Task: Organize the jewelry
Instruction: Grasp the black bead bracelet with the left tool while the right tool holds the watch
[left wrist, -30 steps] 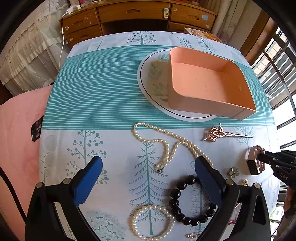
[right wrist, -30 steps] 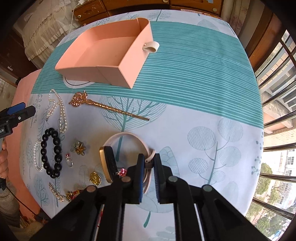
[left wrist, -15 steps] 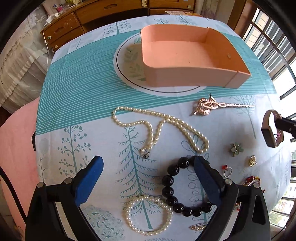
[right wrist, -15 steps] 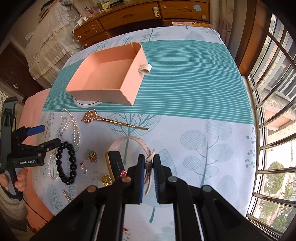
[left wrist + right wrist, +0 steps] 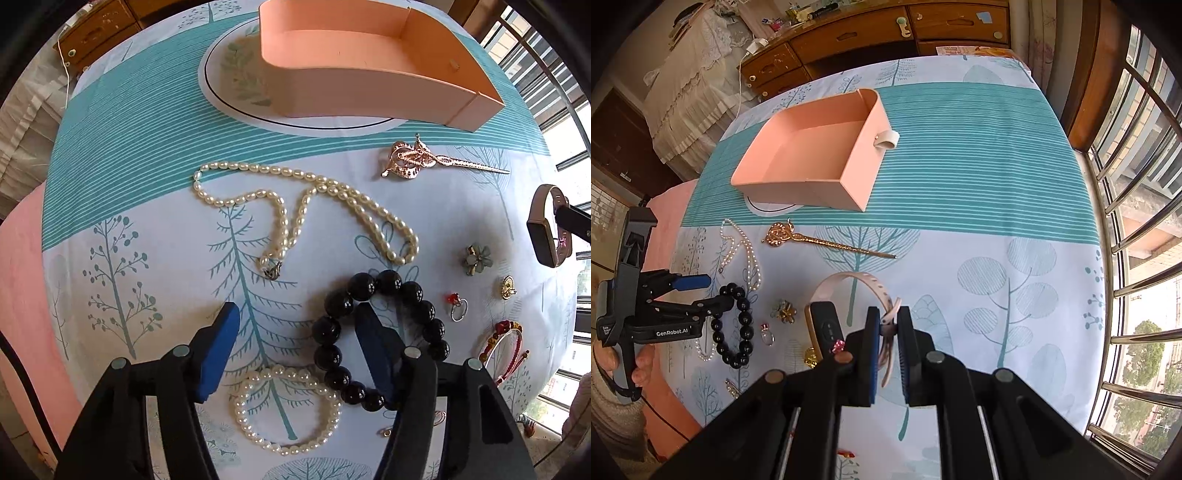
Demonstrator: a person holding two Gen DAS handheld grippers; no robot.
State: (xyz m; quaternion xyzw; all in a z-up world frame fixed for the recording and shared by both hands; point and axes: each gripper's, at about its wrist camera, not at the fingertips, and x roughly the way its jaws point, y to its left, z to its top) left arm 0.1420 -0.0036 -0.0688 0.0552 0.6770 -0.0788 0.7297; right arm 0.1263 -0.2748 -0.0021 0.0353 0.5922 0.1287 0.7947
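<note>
While left jaws spread over the black bracelet [image 5: 380, 338], right jaws pinch the watch [image 5: 827, 328] strap, face upright.

A lived-in bedroom at home, wooden dresser [image 5: 886, 33] with drawers, lace-draped bedding [image 5: 690, 92], patterned tablecloth [image 5: 960, 147], barred window [image 5: 1137, 221] onto trees
</note>
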